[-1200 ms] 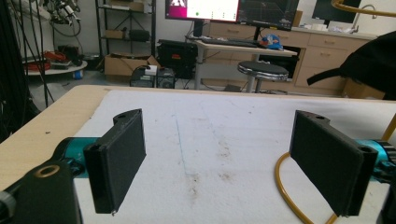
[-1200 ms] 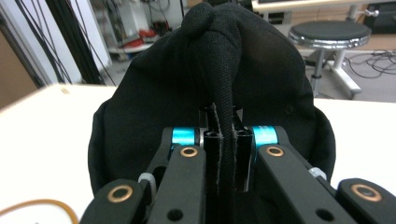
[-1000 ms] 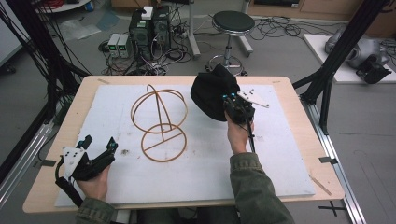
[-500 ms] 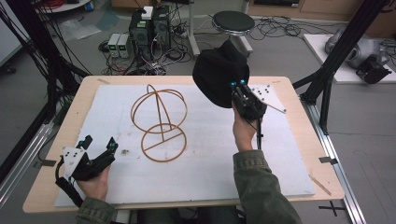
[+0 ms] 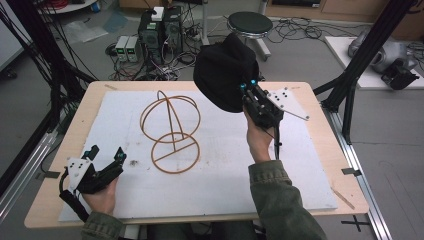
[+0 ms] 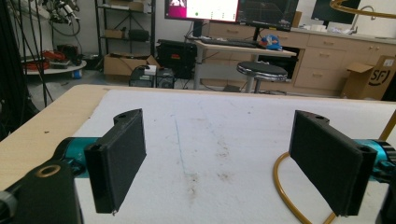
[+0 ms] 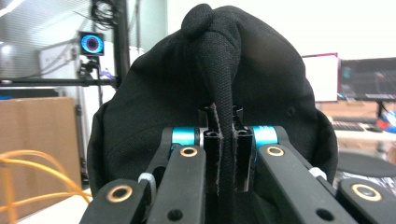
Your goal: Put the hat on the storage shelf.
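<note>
One black cap (image 5: pixel 222 70), one wire stand (image 5: pixel 170 131), two grippers

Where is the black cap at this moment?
The black cap is held up in the right gripper, above the table's far edge, to the right of the orange wire stand.

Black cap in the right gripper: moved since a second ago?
Yes. The black cap, clamped in the right gripper, has risen and gone away from the person, from over the white mat to past the table's far edge, toward the stool.
</note>
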